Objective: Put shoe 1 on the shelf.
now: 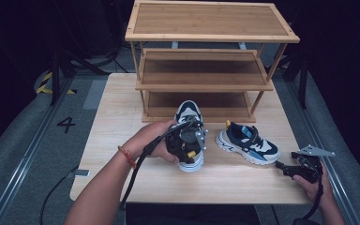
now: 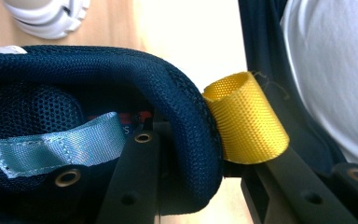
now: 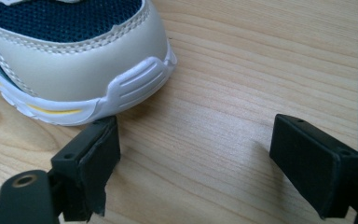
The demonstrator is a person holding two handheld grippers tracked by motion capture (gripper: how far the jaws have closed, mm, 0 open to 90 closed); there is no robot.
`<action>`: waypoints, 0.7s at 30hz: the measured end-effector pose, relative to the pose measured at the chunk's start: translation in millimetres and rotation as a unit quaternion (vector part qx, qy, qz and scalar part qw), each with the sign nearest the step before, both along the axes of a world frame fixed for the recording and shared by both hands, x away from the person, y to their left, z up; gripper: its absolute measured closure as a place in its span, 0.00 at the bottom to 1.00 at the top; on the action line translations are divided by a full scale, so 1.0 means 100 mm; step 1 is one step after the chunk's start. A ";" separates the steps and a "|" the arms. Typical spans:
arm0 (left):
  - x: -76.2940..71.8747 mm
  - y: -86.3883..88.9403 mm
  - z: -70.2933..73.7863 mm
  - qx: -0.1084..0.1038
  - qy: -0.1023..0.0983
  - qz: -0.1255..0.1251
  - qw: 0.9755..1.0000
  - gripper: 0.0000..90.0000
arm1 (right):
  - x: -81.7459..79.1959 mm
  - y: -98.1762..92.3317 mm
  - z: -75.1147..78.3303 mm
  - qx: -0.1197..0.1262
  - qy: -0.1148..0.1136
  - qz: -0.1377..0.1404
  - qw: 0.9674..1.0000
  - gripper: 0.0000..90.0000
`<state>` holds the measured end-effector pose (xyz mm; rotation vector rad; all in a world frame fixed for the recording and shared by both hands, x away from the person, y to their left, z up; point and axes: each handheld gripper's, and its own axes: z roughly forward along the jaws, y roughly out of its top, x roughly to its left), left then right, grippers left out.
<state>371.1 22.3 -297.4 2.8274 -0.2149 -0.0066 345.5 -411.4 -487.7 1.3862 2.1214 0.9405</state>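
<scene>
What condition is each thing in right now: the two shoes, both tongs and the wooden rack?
Left tongs: shut on the held shoe's heel collar.
Held shoe: gripped, toe towards the rack.
Other shoe: resting on the table, free.
Right tongs: open, holding nothing.
Rack: upright, shelves bare.

A navy and white child's sneaker [image 1: 188,115] with a yellow heel loop [image 2: 244,119] is seen held up off the tabletop [image 1: 117,140] near its middle, toe pointed toward the far edge, its padded navy heel collar [image 2: 186,116] clamped from both sides. A matching second sneaker [image 1: 247,143] is seen resting on its sole toward the right edge of the tabletop, toe aimed at the near right corner, its cream toe cap [image 3: 84,60] edged in white rubber
</scene>
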 end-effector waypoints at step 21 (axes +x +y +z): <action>0.79 -0.19 0.67 -0.006 -0.048 0.014 0.999 0.81 | 0.00 0.00 0.00 -0.002 -0.001 0.000 1.000 0.19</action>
